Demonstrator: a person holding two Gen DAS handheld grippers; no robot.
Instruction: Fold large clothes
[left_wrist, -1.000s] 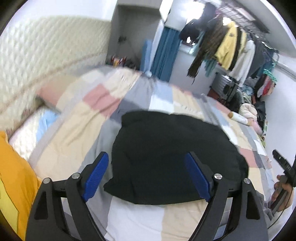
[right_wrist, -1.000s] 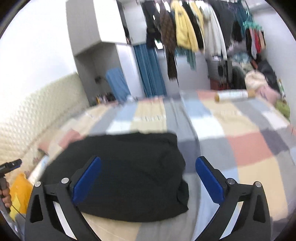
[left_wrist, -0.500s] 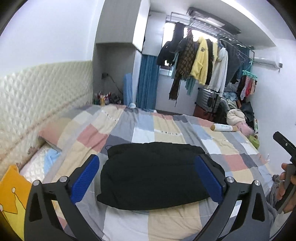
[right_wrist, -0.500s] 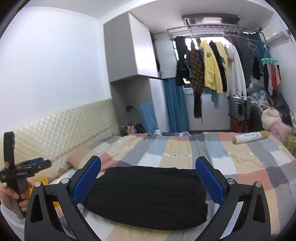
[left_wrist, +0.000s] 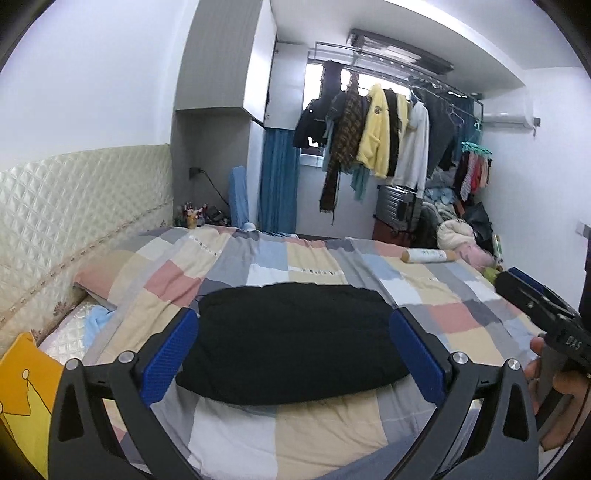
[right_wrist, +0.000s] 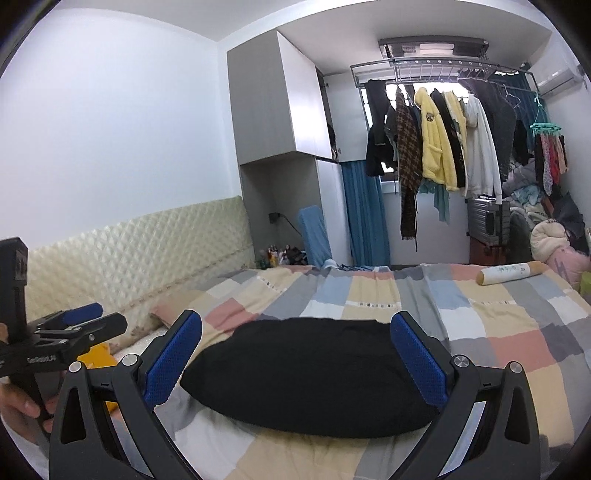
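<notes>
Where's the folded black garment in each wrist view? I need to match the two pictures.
Left wrist: the black garment lies lower centre on the patchwork bed, seen between the open left gripper fingers.
Right wrist: it lies lower centre, between the open right gripper fingers.
Shared landmark: the white roll at the bed's far right.

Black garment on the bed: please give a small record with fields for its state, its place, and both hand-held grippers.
garment: black garment, folded into a compact shape, lying flat
place: on the patchwork bedspread, nothing on top of it
left hand-held gripper: open, holding nothing
right hand-held gripper: open, holding nothing
contact: neither gripper touches the garment
also on bed: white roll at the far edge
</notes>
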